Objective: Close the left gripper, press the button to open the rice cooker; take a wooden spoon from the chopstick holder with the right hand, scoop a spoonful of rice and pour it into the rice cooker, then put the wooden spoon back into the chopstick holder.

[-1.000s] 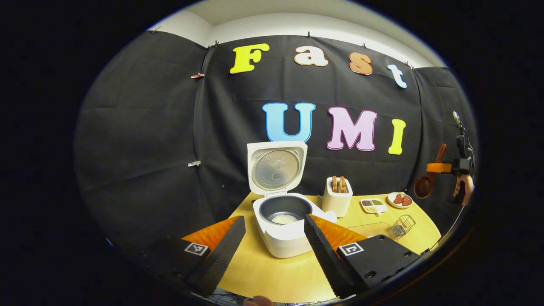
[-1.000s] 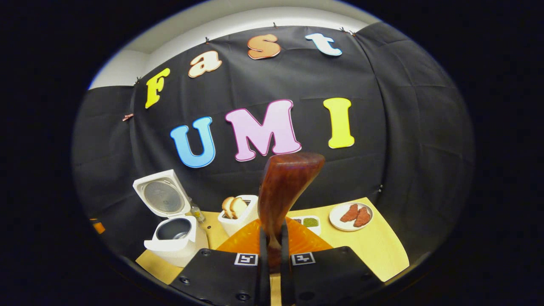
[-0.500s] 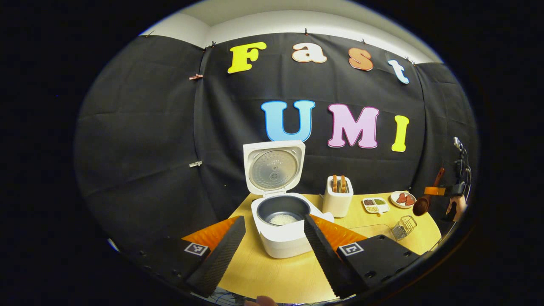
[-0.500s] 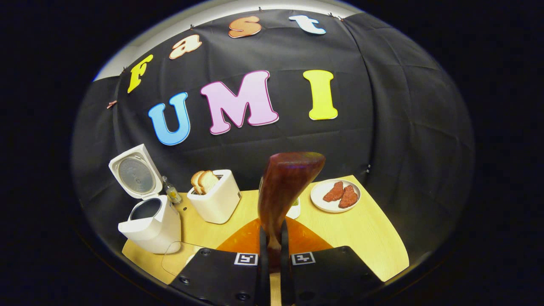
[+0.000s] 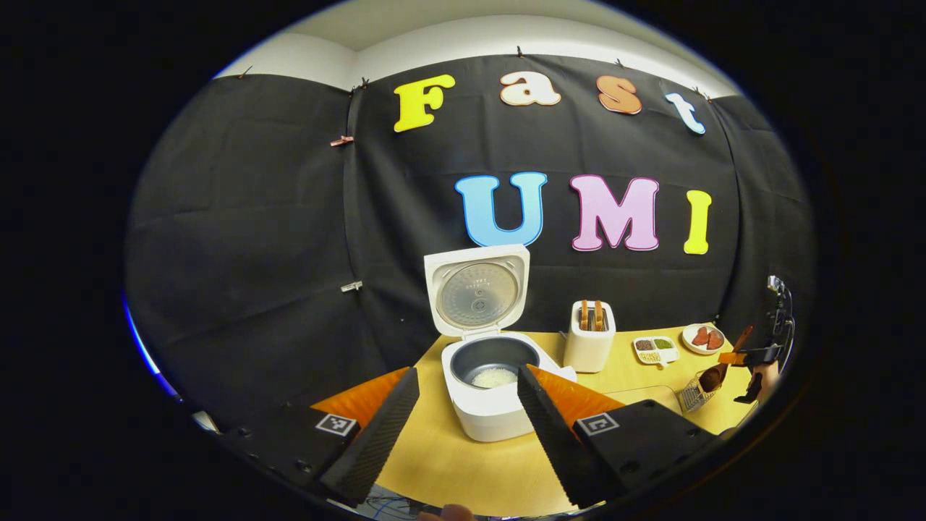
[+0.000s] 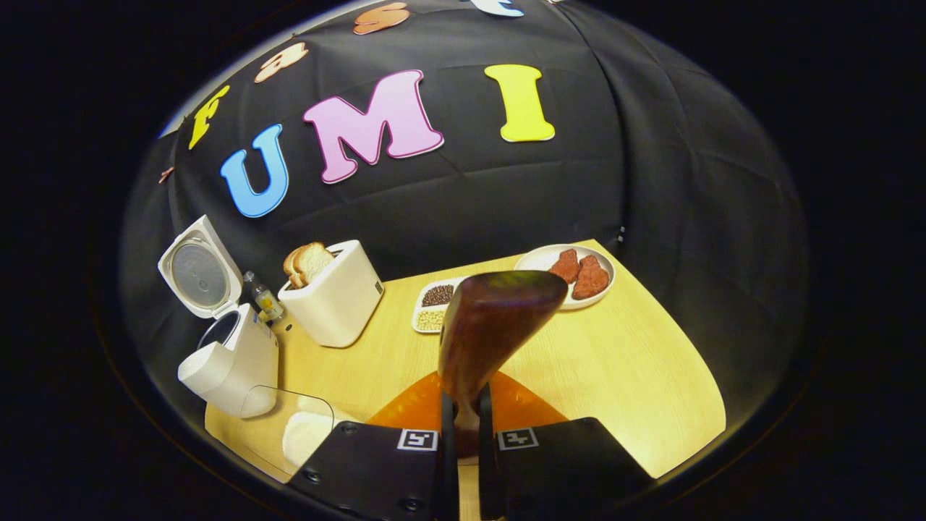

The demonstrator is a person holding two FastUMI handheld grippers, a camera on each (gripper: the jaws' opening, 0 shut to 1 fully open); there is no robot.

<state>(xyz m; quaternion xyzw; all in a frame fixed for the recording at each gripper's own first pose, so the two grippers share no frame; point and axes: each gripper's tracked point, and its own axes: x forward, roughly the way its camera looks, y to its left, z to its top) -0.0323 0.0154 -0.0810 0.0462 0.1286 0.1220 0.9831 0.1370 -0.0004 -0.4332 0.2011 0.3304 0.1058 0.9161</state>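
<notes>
Return the wooden spoon (image 6: pixel 485 340) to the chopstick holder (image 5: pixel 693 394); judged from the rice already in the open rice cooker (image 5: pixel 492 376), this is the last step. The right gripper (image 6: pixel 463 427) has its fingers pinched on the spoon's handle, and the bowl rises just ahead of the fingers, blocking the line of sight forward.

1. Keep the pinch firm until the spoon is seated; a slack grip lets the handle swivel between the fingers.
2. Bring the bowl end down into the wire holder. Lower it straight, as a sideways push would likely tip so light a basket.
3. Release only when the spoon leans on the rim, then withdraw upward.

The left gripper (image 5: pixel 463 427) hangs idle with its fingers spread wide; the cooker sits ahead of and between them on the table (image 5: pixel 463 470).

View differences:
- The left gripper view, to the far right of its fingers, shows the spoon's bowl at the holder's top, with the hand (image 5: pixel 763 376) behind; whether they touch is too small to tell.
- The right gripper view shows the grasp itself, plus a clear container (image 6: pixel 289 427) left of its fingers.
</notes>
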